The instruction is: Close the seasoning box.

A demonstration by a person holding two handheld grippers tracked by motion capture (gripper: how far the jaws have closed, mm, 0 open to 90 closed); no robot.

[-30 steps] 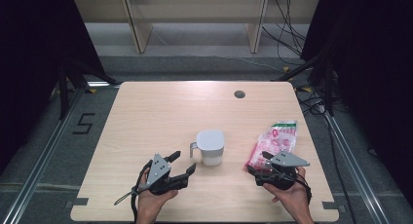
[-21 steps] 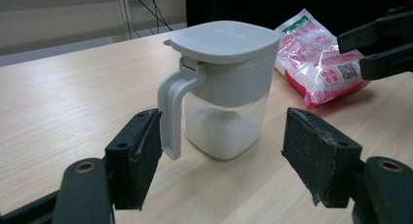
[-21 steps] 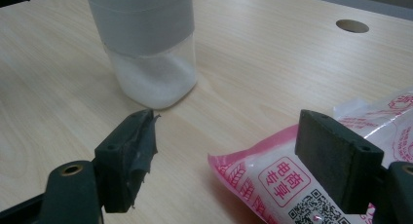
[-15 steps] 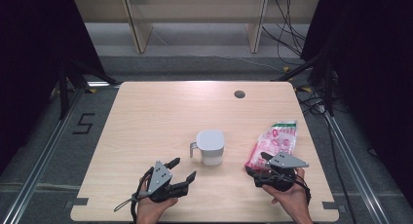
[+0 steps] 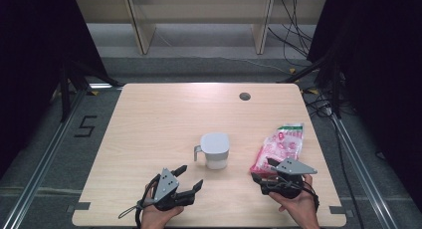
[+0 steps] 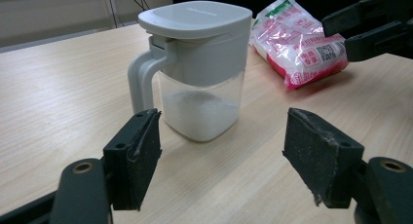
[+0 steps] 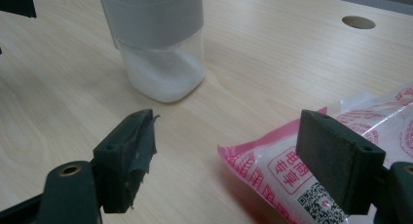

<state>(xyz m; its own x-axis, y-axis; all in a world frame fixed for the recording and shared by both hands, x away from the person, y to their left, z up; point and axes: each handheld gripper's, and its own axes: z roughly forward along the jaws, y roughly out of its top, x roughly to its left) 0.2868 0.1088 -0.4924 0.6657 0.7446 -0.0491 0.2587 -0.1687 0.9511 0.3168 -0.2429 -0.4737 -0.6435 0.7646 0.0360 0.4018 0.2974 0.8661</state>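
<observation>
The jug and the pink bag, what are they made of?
The jug looks like plastic: a matte grey lid and handle over a clear, see-through base showing white grains. The pink bag seems thin plastic film, since it is glossy, crinkled and printed.

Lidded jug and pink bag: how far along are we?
Done: nothing visible. The lidded jug stands upright, lid on, with a little white powder in the bottom; the pink bag lies flat and looks sealed. In hand: nothing gripped. The left gripper is open, facing the jug; the right gripper is open at the bag's near end. Left: presumably grasping, opening and pouring.
</observation>
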